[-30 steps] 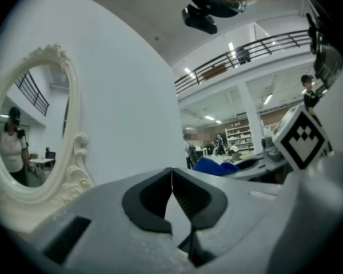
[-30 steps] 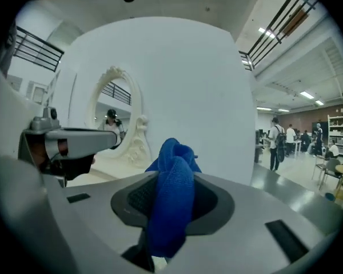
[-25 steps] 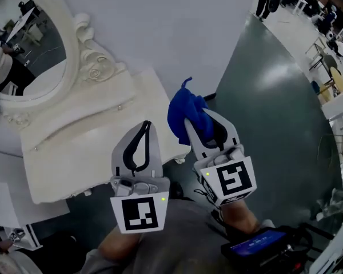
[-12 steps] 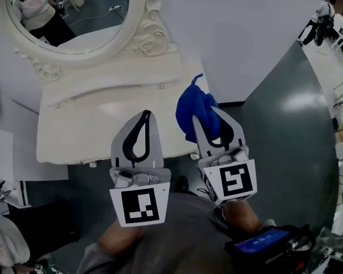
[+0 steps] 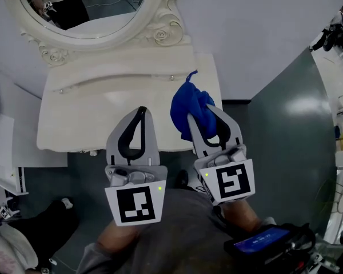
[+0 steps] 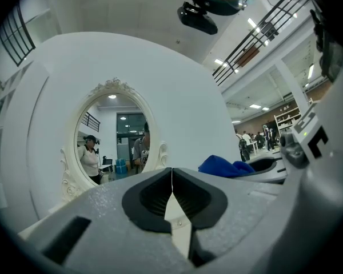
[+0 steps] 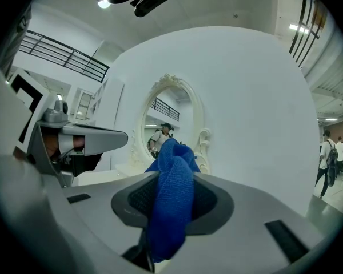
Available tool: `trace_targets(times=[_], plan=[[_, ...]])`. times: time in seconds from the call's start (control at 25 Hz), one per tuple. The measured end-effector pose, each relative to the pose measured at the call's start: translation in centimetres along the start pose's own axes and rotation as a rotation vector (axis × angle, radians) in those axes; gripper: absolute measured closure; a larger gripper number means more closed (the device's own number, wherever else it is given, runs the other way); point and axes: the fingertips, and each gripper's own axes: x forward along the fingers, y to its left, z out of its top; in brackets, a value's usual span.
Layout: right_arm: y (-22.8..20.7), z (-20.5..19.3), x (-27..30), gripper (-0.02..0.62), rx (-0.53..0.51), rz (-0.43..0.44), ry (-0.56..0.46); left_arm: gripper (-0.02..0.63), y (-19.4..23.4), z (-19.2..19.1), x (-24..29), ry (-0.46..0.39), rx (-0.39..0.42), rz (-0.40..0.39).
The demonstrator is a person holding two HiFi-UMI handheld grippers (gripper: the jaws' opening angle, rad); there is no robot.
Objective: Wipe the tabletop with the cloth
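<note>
The right gripper [image 5: 201, 114] is clenched on the blue cloth [image 5: 191, 106]. In the right gripper view the cloth is pressed between the two dark pads, a bunch of it stands up past the tips and a shorter end hangs down behind them. In the head view the cloth lies over the right part of the white desk [image 5: 91, 119], close to its front edge. Whether it touches the desk top, I cannot tell.

The left gripper [image 5: 141, 112] is at 9 o'clock from the right one, just beside it and apart from it. Its fingers [image 6: 103, 210] are clenched together with nothing between them (the left gripper view shows the pads meeting in one thin line). Its tips also point over the front part of the desk.

Both grippers point toward 12 o'clock in the head view, and the marker cube [image 5: 135, 204] of each is at 6 o'clock from its fingers.

An oval mirror [image 5: 86, 7] with a carved white frame stands at the back of the desk, at 11 o'clock from the grippers, against a white wall [image 5: 246, 33]. A person [image 6: 90, 158] is reflected in it. The dark green floor [image 5: 286, 136] is at 3 o'clock from the desk
</note>
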Motion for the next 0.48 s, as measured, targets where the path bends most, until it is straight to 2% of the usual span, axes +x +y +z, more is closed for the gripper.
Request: trace_targets(times=[0.48], plan=[[-0.9, -1.2, -0.1, 0.489, 0.001, -0.012, 0.018, 0.589, -1.1, -0.9, 0.6, 0.002, -0.009, -0.017]])
